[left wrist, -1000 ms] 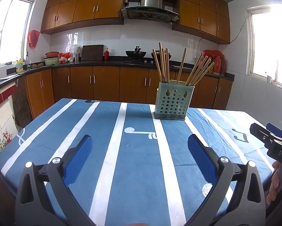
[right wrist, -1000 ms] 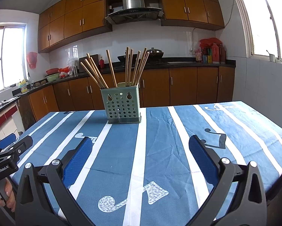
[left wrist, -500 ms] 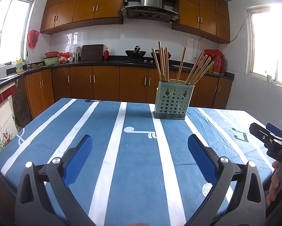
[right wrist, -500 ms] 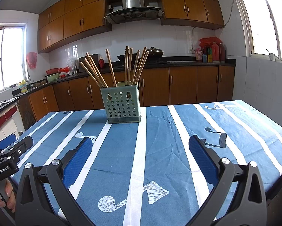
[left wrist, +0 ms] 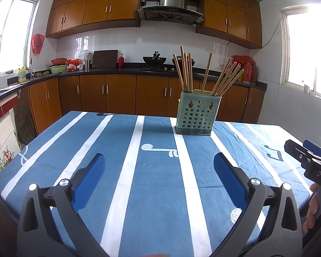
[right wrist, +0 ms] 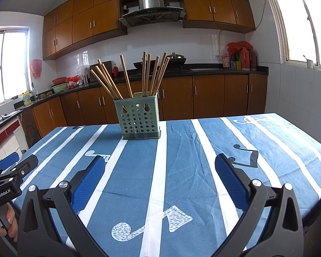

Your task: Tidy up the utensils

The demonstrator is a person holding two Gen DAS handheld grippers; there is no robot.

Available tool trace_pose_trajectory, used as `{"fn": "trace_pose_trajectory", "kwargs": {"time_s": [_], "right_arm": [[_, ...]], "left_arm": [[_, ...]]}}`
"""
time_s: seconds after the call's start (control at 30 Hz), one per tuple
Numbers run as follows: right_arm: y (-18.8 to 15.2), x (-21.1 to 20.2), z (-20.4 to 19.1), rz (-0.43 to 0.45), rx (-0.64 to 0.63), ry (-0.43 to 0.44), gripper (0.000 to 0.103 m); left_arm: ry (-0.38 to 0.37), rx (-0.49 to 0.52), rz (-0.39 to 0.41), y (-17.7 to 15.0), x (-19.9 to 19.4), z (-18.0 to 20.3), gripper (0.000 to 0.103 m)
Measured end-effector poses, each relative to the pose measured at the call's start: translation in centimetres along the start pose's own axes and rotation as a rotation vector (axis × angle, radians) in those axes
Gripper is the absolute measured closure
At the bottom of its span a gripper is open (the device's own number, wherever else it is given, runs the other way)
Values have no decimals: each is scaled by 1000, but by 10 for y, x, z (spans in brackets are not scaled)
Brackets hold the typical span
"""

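A pale green perforated utensil holder (left wrist: 196,115) stands upright at the far side of the table, with several wooden chopsticks (left wrist: 187,72) standing in it. It also shows in the right wrist view (right wrist: 137,118), with its chopsticks (right wrist: 147,73) fanned out. My left gripper (left wrist: 159,167) is open and empty, low over the near side of the table, well short of the holder. My right gripper (right wrist: 160,167) is open and empty, also well short of the holder. Each gripper shows at the edge of the other's view, the right one (left wrist: 306,158) and the left one (right wrist: 12,169).
The table carries a blue cloth with white stripes and music notes (left wrist: 139,171). Wooden kitchen cabinets and a dark counter (left wrist: 109,72) run behind the table, with a stove and wok (left wrist: 154,59). Windows are at left and right.
Both views have drawn back slightly, so the holder looks a little farther away and higher in frame. Both grippers stay open and empty.
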State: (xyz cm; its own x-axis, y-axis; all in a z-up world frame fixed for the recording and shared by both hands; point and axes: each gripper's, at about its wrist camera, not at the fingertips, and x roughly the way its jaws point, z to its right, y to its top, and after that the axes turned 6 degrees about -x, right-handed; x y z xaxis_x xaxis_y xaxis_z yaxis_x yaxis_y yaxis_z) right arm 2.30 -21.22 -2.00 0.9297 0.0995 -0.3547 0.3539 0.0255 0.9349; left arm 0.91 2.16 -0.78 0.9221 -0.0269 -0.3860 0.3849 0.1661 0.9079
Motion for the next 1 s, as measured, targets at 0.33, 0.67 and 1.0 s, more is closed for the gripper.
{"fn": "trace_pose_trajectory", "kwargs": {"time_s": [0.33, 0.67, 1.0], "right_arm": [[1, 0, 0, -1, 1, 0, 2], [1, 0, -1, -2, 2, 1, 2], [2, 0, -2, -2, 2, 1, 2]], "left_arm": [[2, 3, -4, -4, 4, 0, 4], [3, 2, -7, -4, 6, 0, 4], [-2, 5, -11, -4, 7, 0, 4]]}}
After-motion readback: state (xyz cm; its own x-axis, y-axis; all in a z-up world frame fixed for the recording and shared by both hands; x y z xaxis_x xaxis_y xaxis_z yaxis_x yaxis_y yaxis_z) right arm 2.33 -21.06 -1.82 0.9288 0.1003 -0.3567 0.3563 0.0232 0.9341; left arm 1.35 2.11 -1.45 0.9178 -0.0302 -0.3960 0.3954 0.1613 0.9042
